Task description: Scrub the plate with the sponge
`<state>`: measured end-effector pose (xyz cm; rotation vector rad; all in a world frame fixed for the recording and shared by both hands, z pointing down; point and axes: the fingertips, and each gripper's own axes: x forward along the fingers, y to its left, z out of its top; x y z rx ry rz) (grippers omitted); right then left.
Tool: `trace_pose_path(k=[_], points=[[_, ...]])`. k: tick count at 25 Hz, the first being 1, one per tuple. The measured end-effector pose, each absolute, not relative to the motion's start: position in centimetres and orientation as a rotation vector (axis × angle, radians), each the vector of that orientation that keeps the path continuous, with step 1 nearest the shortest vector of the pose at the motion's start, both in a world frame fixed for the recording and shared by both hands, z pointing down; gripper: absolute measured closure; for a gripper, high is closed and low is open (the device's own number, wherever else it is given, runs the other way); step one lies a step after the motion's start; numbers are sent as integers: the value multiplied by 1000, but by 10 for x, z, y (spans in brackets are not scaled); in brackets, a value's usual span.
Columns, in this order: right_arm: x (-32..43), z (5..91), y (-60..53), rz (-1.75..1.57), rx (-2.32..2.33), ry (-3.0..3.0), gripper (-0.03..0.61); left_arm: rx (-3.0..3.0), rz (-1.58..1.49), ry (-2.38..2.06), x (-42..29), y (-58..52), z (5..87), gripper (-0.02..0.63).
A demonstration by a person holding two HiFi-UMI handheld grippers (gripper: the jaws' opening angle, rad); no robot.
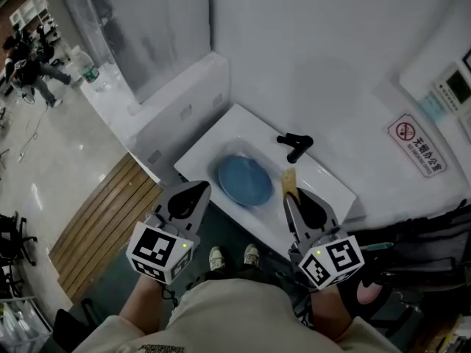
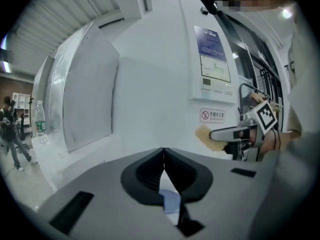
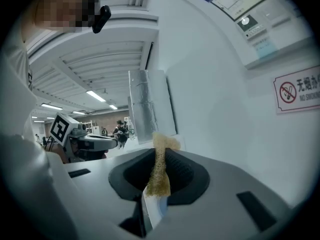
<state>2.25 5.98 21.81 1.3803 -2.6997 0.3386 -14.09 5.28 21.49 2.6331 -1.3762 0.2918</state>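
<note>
Head view: plate (image 1: 245, 180) lies in the sink (image 1: 327, 179). Right gripper (image 1: 290, 197) clamps the sponge (image 1: 289, 179) edge-up, ready to scrub. Left gripper (image 1: 200, 190) is pinched closed and empty, probably to steady the plate.

A no-smoking sign (image 1: 417, 144) is fixed to the white wall (image 1: 331, 50), just below the control panel (image 1: 450, 88). It shows a red ring with a struck-through cigarette and the Chinese characters 无烟办公, followed by one more that cannot be made out. Under them runs an English line starting NO SMOKING; the rest is too small to read. The panel's display and button labels are illegible. Above the panel hangs a blue-headed notice (image 2: 210, 42), its print too fine to read. A bottle (image 2: 40, 120) bears a green label, also unreadable. The cubes on the left gripper (image 1: 197, 188) and right gripper (image 1: 289, 197) carry black-and-white square markers without letters.
</note>
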Motion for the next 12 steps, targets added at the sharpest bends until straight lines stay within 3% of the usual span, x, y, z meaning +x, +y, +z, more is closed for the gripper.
trace_pose_path(k=[4, 8, 12], points=[[28, 236, 37, 373, 1326, -2685, 511, 2582, 355, -1379, -136, 31, 234, 589], [24, 247, 12, 483, 1265, -2739, 511, 2555, 450, -1280, -120, 6, 261, 457], [13, 258, -17, 498, 1211, -2762, 511, 2509, 566, -1232, -109, -21, 296, 419]])
